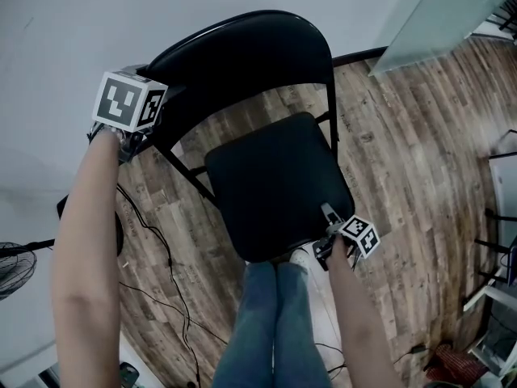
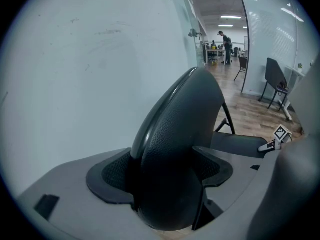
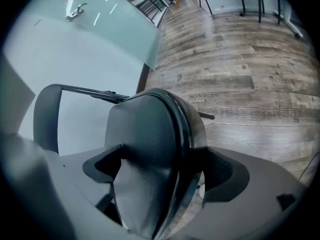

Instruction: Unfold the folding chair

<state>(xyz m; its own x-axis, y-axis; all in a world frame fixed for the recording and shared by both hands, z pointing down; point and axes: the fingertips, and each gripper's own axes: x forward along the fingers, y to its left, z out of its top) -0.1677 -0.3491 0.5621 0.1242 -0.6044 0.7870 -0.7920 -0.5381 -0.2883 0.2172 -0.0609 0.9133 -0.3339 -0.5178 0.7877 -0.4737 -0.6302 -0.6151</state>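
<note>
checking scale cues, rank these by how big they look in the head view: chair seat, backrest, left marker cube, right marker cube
1. backrest and seat: look about alike, so not ranked against each other
2. left marker cube, though it is nearer the camera
3. right marker cube

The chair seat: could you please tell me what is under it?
Under the seat, wooden floor shows around it, black frame bars at its left edge, and the person's legs at its front edge. The floor directly beneath and the rest of the frame are covered.
</note>
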